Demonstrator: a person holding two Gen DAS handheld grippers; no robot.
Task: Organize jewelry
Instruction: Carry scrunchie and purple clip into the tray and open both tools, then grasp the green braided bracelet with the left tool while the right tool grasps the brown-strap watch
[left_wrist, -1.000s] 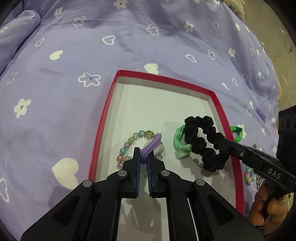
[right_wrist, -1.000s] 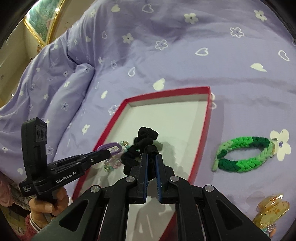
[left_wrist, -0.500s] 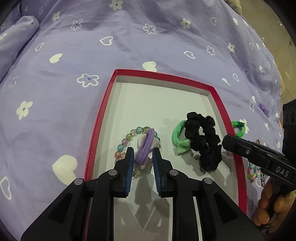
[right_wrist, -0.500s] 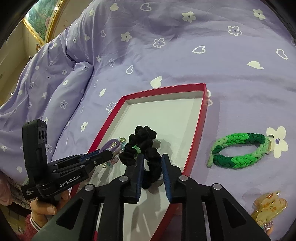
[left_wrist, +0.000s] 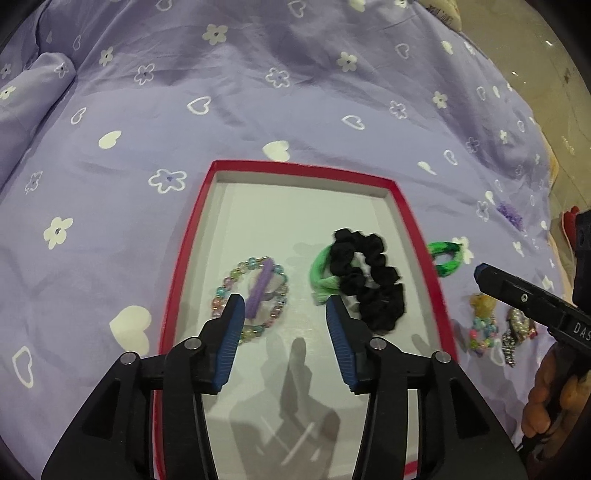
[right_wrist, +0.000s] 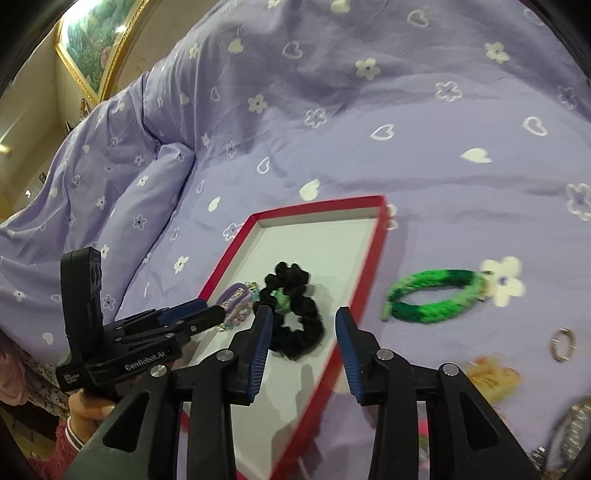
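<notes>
Blue-padded left gripper (left_wrist: 284, 310): jaws spread, empty, lower centre.
Right gripper (right_wrist: 304, 325): released too, holding nothing.
Red tray (left_wrist: 402, 206): mid-frame — bead bracelet (left_wrist: 236, 275) left, black scrunchie (left_wrist: 380, 288) right.
Green braided band (right_wrist: 432, 299): right, outside tray — on purple bedspread (right_wrist: 332, 92).

free: tray (left_wrist: 406, 221) far half bare | blocked: black scrunchie (left_wrist: 373, 280), bead bracelet (left_wrist: 221, 295) near half

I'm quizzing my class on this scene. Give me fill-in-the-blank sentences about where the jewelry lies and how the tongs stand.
1. The black scrunchie lies inside the ____ tray.
2. Both the left tongs and right tongs are ____.
3. The green braided band lies ____ the tray.
4. The purple tie lies across the ____ bracelet.

Missing: red; open; outside; beaded
</notes>
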